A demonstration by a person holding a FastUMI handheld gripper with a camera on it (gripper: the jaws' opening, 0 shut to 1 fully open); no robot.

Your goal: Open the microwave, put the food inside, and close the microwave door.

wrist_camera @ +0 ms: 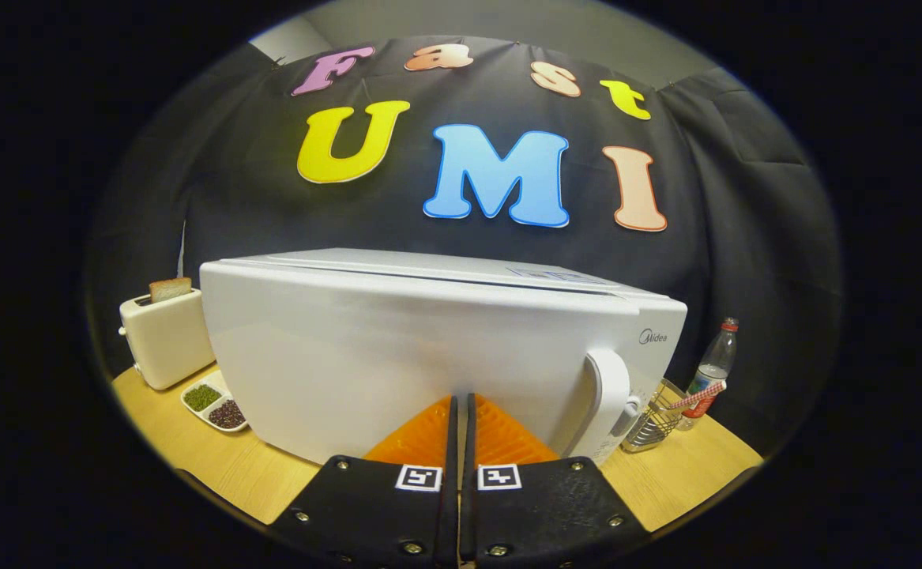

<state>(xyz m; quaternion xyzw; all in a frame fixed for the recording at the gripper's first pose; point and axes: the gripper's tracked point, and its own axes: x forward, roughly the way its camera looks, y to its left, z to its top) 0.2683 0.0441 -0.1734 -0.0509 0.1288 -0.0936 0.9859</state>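
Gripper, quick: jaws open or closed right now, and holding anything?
Gripper: jaws closed together, nothing between them, tips right up against the white microwave door, beside its handle; actual contact cannot be told.

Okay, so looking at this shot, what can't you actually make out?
- Microwave interior: hidden in the gripper view by its white door, so whether food is inside is unknown.
- Door fully latched or ajar: cannot tell.
- Control panel beside the handle: mostly blocked by the handle.
- Gripper: fingers together just before the door; contact with it is unclear.
- Divided dish: contents too small to identify.
- Wire basket: partly behind the microwave.
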